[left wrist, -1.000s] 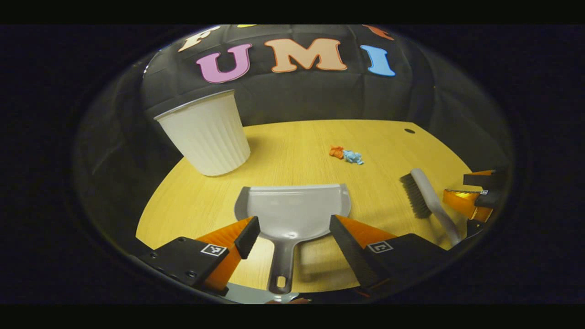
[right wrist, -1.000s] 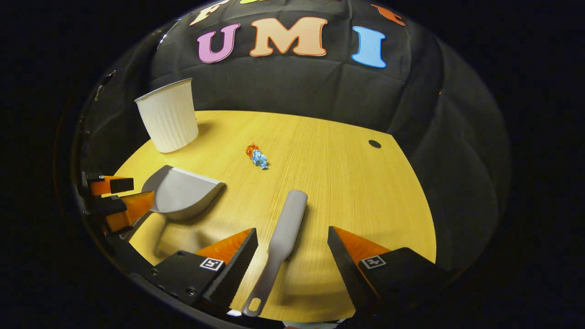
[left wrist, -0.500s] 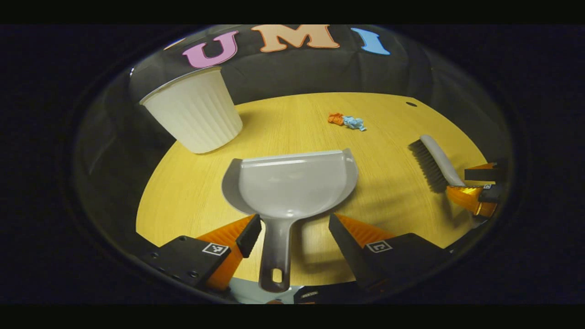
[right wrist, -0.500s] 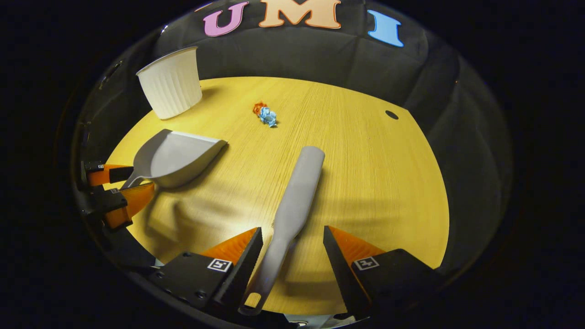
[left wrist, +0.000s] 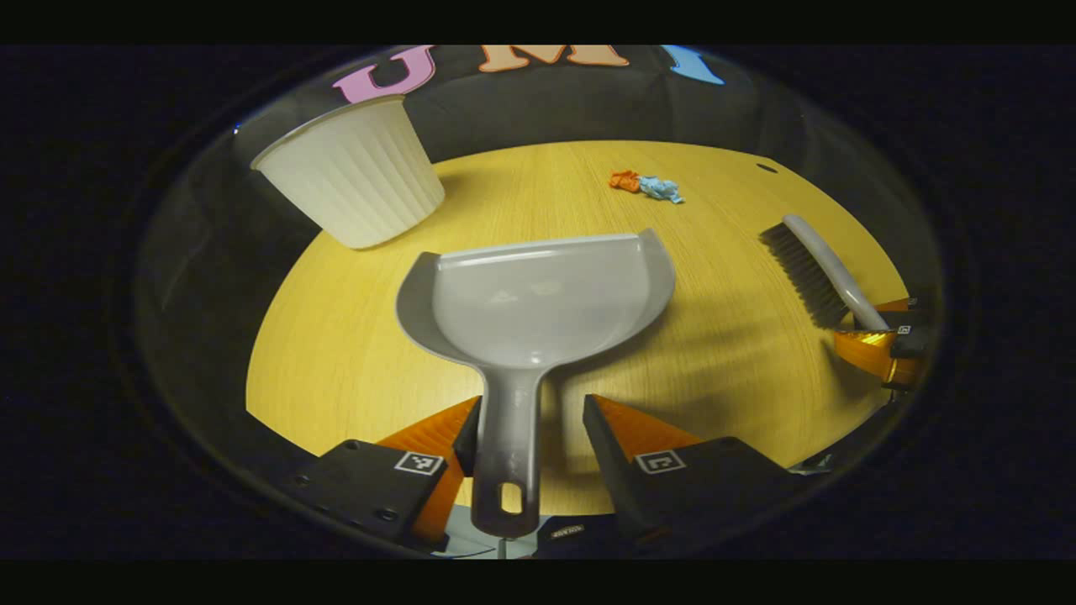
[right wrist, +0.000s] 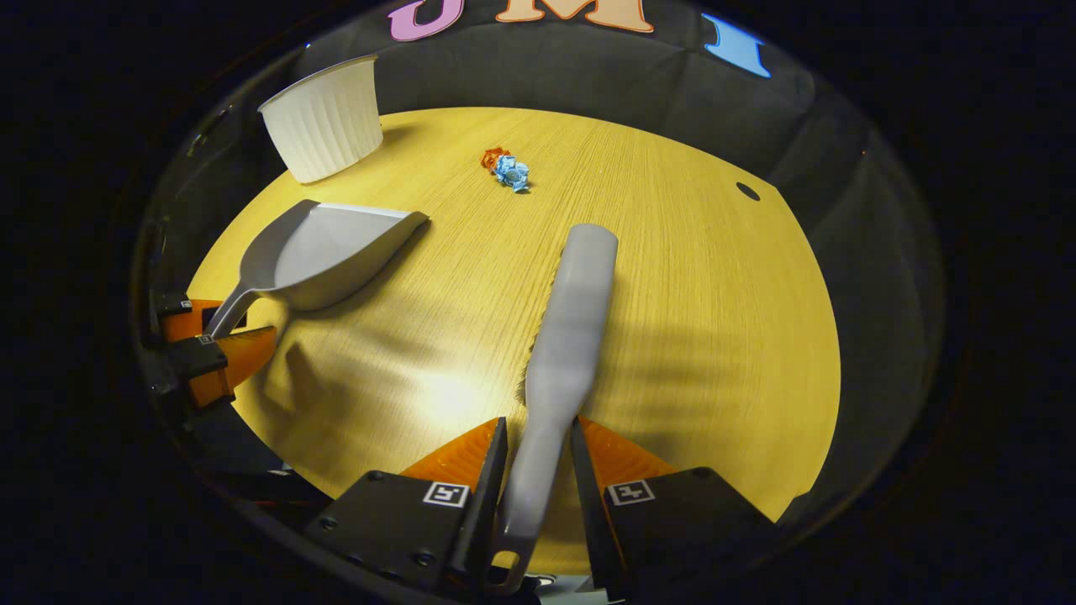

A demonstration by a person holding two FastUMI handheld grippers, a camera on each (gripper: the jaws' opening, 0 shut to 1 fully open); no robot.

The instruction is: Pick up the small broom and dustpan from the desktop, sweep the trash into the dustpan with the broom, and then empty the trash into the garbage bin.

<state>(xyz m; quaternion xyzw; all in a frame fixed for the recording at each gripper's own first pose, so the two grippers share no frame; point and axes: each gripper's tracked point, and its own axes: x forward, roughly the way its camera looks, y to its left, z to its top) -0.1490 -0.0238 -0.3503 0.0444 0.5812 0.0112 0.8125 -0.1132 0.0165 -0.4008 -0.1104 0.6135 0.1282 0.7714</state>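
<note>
Left gripper view: left gripper [left wrist: 525, 420] straddling the dustpan [left wrist: 538, 298] handle, one finger against its left side, a gap at the other, so not yet clamped. Pan lying flat on the desk [left wrist: 336, 370], mouth away from the camera, empty. Bin [left wrist: 353, 185] standing upright at the far left edge of the desk, near the pan. Trash [left wrist: 646, 185], an orange scrap touching a blue one, farther out toward the back, well apart from the pan. Off to the right, broom [left wrist: 814, 269] with bristles facing left, its handle running down into the right gripper [left wrist: 883, 336].

Right gripper view: right gripper [right wrist: 538, 470] pinched snug on the broom [right wrist: 565, 336] handle, both fingers pressing its sides. Broom head stretching forward over the desk [right wrist: 714, 336], bristles just peeking out along its left edge. Trash [right wrist: 506, 168] ahead and a little left, still unswept. Dustpan [right wrist: 324, 252] at left with its handle reaching into the left gripper [right wrist: 214, 340]; grip there too small to judge. Bin [right wrist: 324, 126] beyond it at the back left.

Progress, judged: broom gripped, pan nearly so. Left to do: closing on the pan, lifting both, sweeping the scraps in, tipping them into the bin
</note>
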